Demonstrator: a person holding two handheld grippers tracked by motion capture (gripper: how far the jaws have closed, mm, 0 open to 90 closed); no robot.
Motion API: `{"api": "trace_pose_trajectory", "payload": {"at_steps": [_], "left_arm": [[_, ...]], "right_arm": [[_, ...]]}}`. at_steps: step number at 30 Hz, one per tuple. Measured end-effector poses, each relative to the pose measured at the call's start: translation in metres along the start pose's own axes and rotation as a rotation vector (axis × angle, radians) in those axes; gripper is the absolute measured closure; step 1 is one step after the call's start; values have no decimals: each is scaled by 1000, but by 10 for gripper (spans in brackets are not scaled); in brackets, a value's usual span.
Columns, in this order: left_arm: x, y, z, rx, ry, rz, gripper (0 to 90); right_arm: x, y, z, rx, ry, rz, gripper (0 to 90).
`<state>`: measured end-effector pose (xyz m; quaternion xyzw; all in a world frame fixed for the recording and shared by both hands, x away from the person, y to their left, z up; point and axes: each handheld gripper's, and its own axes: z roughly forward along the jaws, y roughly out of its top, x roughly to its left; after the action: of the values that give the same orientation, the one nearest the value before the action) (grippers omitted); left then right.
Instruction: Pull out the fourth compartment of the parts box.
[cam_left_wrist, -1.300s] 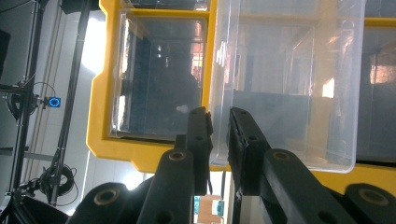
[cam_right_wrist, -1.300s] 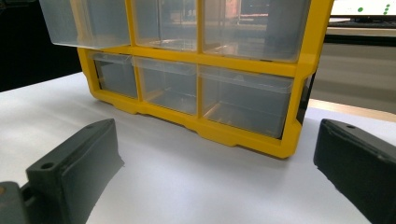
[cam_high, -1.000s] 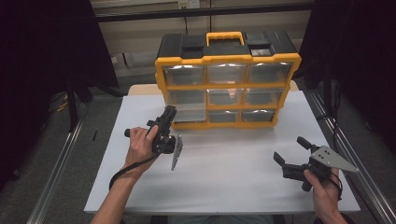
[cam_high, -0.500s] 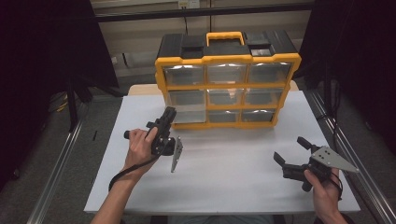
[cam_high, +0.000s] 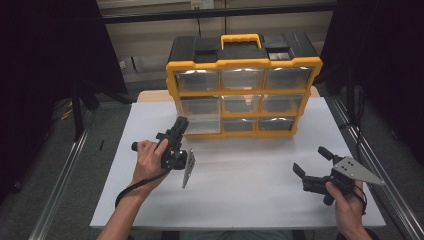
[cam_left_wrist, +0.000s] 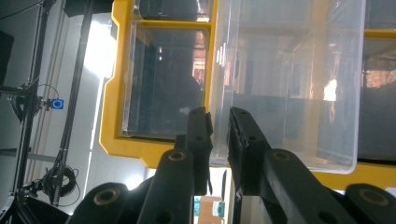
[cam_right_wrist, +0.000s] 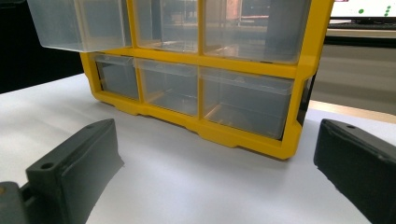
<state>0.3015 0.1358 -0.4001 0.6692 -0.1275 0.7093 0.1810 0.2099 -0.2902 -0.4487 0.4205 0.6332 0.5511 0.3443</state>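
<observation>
On the white table (cam_high: 240, 190) in the high view, we see a yellow organizer (cam_high: 244, 85) with clear drawers standing at the far side. The left gripper (cam_high: 181, 126) reaches to its lower left corner, where one clear drawer (cam_high: 202, 126) sits pulled slightly out from the frame; the jaws are closed on that drawer's front. The right gripper (cam_high: 311, 161) rests low at the near right, well apart from the organizer, its jaws spread wide and holding nothing.

In the left gripper view, we look along two black jaws pinched nearly together on the thin edge of the clear drawer (cam_left_wrist: 285, 88), which juts out past the organizer's yellow frame (cam_left_wrist: 109, 93). The pads press on the plastic from both sides.

In the right gripper view, we see the jaws standing far apart over bare table (cam_right_wrist: 196, 182), with the organizer (cam_right_wrist: 243, 135) ahead and the drawer (cam_right_wrist: 77, 25) protruding at upper left.
</observation>
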Motion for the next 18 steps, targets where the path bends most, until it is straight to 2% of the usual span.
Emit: {"api": "trace_pose_trajectory", "payload": {"at_steps": [5, 9, 16, 18], "left_arm": [[0, 1, -2, -14, -1, 3, 793], [0, 0, -4, -7, -2, -3, 794], [-2, 0, -6, -16, -14, 15, 792], [-3, -2, -6, -25, -6, 21, 792]], "right_arm": [[0, 0, 0, 3, 1, 1, 0], [0, 0, 1, -1, -1, 1, 0], [1, 0, 0, 2, 1, -1, 0], [0, 0, 0, 3, 2, 1, 0]]}}
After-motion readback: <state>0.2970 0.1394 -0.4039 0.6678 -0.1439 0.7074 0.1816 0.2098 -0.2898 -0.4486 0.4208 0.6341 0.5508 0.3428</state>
